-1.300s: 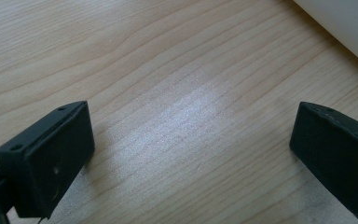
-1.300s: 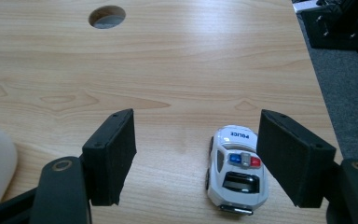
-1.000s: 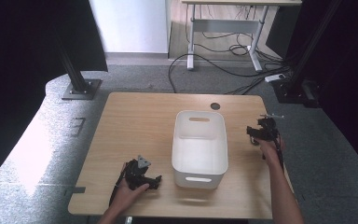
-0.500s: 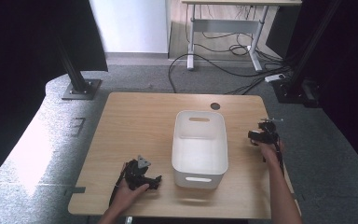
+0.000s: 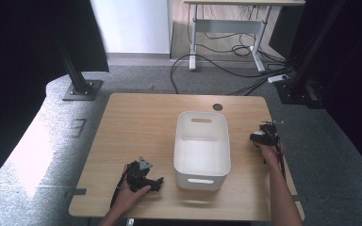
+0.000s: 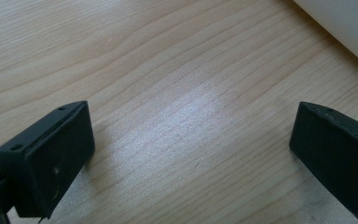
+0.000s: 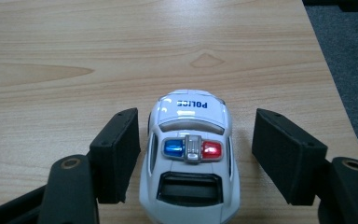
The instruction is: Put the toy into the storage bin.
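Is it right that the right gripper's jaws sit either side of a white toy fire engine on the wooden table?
Not quite. The right gripper straddles a white toy police car, not a fire engine: the right gripper view shows POLICE on it and a blue and red light bar. It stands on the wooden table.

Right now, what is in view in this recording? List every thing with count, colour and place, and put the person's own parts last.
toy police car: one, white with a blue and red light bar, on the table near its right edge, between the right gripper's jaws
bin: one, white, nothing visible inside, mid-table
table: one, light wood, with a dark round hole near its far edge
desk: one, pale frame, behind on the floor, cables under it
left gripper: one, black, jaws wide apart over bare wood, left of the bin's near end
right gripper: one, black, jaws have just been closing, gaps show beside the car
forearms: two, entering from the bottom of the high view
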